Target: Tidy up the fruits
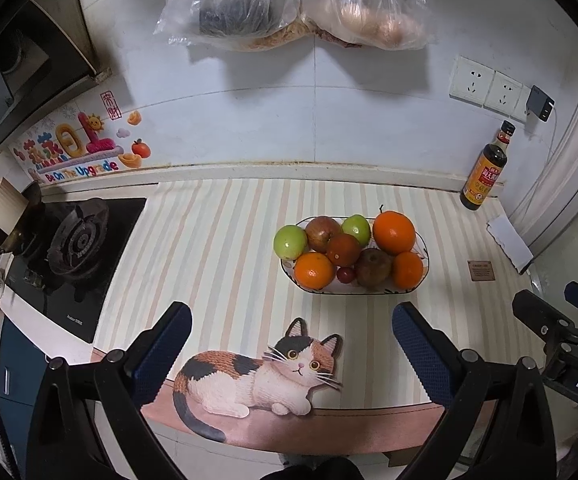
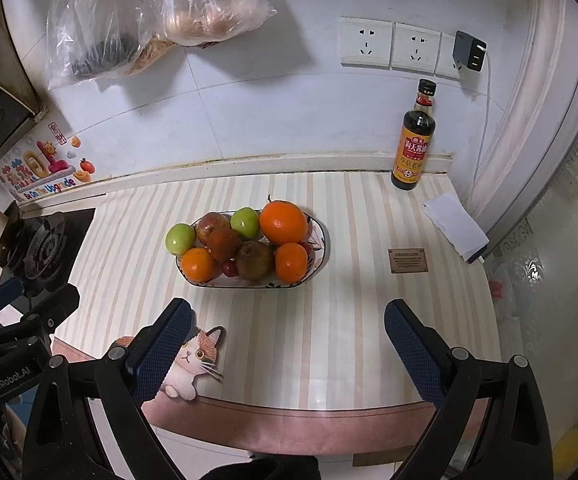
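Note:
An oval white bowl (image 1: 353, 290) (image 2: 321, 240) stands on the striped counter mat. It holds several fruits: oranges (image 1: 393, 232) (image 2: 283, 222), green apples (image 1: 290, 242) (image 2: 177, 239), reddish-brown apples (image 1: 322, 233) (image 2: 254, 259) and a small red fruit (image 1: 345, 275) (image 2: 229, 267). My left gripper (image 1: 292, 322) is open and empty, well short of the bowl near the counter's front edge. My right gripper (image 2: 287, 318) is open and empty, also short of the bowl. Each gripper shows at the edge of the other's view.
A soy sauce bottle (image 1: 485, 168) (image 2: 415, 138) stands at the back right by the wall. A folded white paper (image 2: 455, 226) and a small brown card (image 2: 408, 260) lie to the right. A gas stove (image 1: 77, 240) is on the left. Plastic bags (image 1: 289, 0) hang on the wall.

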{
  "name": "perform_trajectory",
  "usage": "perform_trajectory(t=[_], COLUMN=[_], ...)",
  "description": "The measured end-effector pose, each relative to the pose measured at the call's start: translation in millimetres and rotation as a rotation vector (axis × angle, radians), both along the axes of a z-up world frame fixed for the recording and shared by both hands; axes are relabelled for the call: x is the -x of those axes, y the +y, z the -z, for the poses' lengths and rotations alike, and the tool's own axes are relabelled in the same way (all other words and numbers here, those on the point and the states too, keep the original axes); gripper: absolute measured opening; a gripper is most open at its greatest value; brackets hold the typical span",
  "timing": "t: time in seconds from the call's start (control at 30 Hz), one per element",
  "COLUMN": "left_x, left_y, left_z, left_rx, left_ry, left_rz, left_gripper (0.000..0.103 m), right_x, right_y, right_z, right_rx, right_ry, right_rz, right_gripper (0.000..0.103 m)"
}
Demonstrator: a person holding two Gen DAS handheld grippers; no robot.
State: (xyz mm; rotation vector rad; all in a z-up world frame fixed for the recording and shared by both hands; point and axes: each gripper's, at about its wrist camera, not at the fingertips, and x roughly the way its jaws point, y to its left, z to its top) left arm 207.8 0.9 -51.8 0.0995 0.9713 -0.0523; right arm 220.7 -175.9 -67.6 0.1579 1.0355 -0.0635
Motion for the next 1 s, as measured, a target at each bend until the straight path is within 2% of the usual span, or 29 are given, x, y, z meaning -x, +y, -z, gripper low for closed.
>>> perform_trajectory(t=[1.0], left_x=[3.1], left_y=[-1.4], left_z=[-2.4], left_rx=[-0.002], left_ry=[-0.003], left_rz=[0.005], left_gripper=[0.103], right_x=[4.9], right_y=[2.6], right_z=[-1.4], right_rx=[-0.007], right_ry=[0.005], right_rz=[0.006], right_gripper=[0.099])
